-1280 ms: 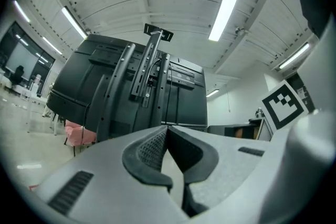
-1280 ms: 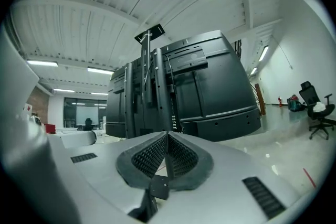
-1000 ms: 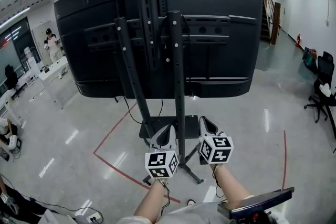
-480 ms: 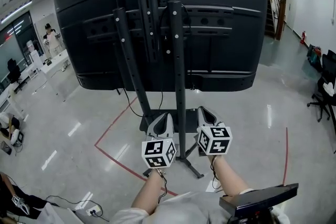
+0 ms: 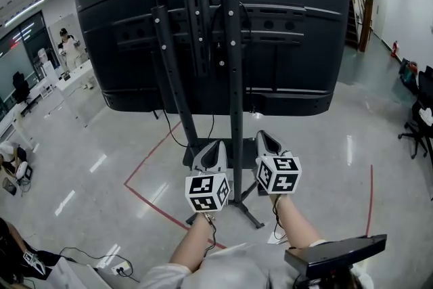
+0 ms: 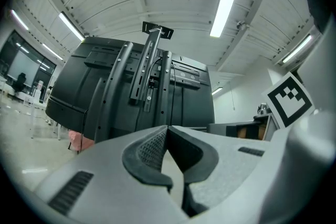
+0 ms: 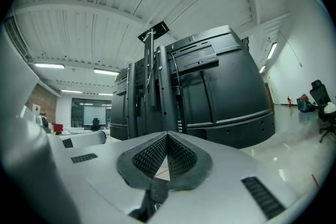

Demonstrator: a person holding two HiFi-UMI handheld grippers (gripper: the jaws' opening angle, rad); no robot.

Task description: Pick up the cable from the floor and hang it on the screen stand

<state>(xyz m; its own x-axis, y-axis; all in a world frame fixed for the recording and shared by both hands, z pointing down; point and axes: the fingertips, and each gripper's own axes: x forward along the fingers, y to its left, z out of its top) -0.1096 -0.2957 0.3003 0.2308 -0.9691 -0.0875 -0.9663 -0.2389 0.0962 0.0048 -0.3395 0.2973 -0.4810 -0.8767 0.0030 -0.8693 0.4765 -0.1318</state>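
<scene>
A large black screen (image 5: 291, 30) hangs back-side toward me on a black screen stand (image 5: 233, 112), whose base (image 5: 203, 153) rests on the glossy floor. A thin black cable (image 5: 169, 134) drops from the screen's lower edge to the floor behind the stand. My left gripper (image 5: 216, 145) and right gripper (image 5: 263, 137) hover side by side, low in front of the stand, one on each side of its right post. Both are shut with nothing held: the left gripper (image 6: 167, 128) and the right gripper (image 7: 167, 135) have their pads together, pointing at the stand (image 6: 149, 71) (image 7: 160, 76).
Red tape lines (image 5: 145, 198) mark the floor. A power strip with a cable (image 5: 116, 272) lies at the bottom left. Office chairs (image 5: 416, 122) stand at the right, desks and people (image 5: 66, 47) at the far left. A black device (image 5: 335, 255) juts out at the bottom right.
The view has drifted slightly toward the stand. Both grippers stay shut and have risen a little in the head view.
</scene>
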